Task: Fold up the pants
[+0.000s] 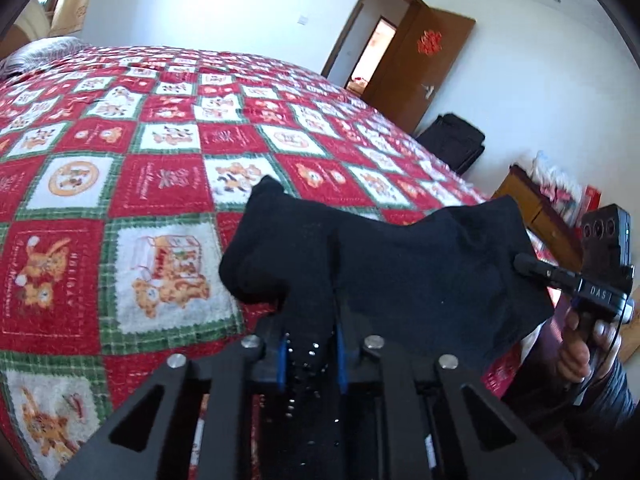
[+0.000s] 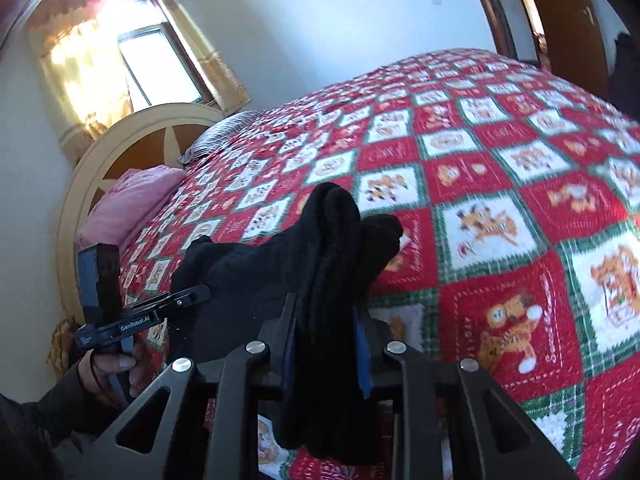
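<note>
Black pants (image 1: pixel 420 272) hang bunched in the air between my two grippers, above the near edge of the bed. In the left wrist view my left gripper (image 1: pixel 310 344) is shut on one bunched end of the cloth, which fills the gap between its blue pads. My right gripper (image 1: pixel 522 263) bites the other end at the right, with a hand on its handle. The right wrist view shows the pants (image 2: pixel 280 260) draped thick between the pads of my right gripper (image 2: pixel 324 320), which is shut on them. My left gripper (image 2: pixel 198 293) pinches the cloth at the left.
A red, white and green checked quilt (image 1: pixel 120 160) covers the bed (image 2: pixel 500 200). A pink pillow (image 2: pixel 128 204) and a round headboard (image 2: pixel 120 148) lie at its head. An open brown door (image 1: pixel 424 68), a black bag (image 1: pixel 456 140) and a wooden cabinet (image 1: pixel 532 208) stand to the right.
</note>
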A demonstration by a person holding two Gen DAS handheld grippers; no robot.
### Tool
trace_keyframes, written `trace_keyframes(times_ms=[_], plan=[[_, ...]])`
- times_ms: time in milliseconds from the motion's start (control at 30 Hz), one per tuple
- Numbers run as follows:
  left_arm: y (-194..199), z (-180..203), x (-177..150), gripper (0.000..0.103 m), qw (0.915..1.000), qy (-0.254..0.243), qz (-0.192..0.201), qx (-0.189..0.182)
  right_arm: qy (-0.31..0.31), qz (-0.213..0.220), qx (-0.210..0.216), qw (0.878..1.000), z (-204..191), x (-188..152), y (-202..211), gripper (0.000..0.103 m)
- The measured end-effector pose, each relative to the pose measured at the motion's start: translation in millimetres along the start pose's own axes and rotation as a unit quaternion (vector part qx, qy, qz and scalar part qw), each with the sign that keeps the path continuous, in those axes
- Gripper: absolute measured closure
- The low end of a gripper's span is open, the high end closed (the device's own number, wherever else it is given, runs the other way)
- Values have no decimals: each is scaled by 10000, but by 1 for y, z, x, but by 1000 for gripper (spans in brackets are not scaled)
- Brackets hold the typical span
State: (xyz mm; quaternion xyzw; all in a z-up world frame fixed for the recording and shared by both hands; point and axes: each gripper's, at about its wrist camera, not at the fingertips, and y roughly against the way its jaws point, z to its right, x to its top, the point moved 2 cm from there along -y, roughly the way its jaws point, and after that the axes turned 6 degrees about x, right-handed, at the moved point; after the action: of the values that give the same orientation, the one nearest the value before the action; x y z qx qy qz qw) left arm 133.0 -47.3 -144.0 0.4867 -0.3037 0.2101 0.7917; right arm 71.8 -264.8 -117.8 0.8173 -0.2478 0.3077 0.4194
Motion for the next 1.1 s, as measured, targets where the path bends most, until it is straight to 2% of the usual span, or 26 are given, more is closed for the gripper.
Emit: trace_keyframes(times_ms=[200, 433, 667, 933, 1100], plan=[[23, -14, 10, 87, 9995, 207, 233, -77, 230, -100, 43, 9997, -16, 23, -14, 78], [48, -40, 19, 87, 9981, 309, 485, 233, 493, -317, 260, 9979, -41, 49, -56, 78], [80, -84, 28, 88, 9935, 493, 726, 732, 819, -593, 649, 9928, -83, 75, -115, 78], [110, -135, 30, 88, 9823, 692, 915, 1478, 1042, -846, 1067, 9852, -135, 91, -189, 78], [120, -161, 32, 88, 9760, 802, 1038, 1739, 1157, -948, 1211, 9813, -160, 96, -227, 78]])
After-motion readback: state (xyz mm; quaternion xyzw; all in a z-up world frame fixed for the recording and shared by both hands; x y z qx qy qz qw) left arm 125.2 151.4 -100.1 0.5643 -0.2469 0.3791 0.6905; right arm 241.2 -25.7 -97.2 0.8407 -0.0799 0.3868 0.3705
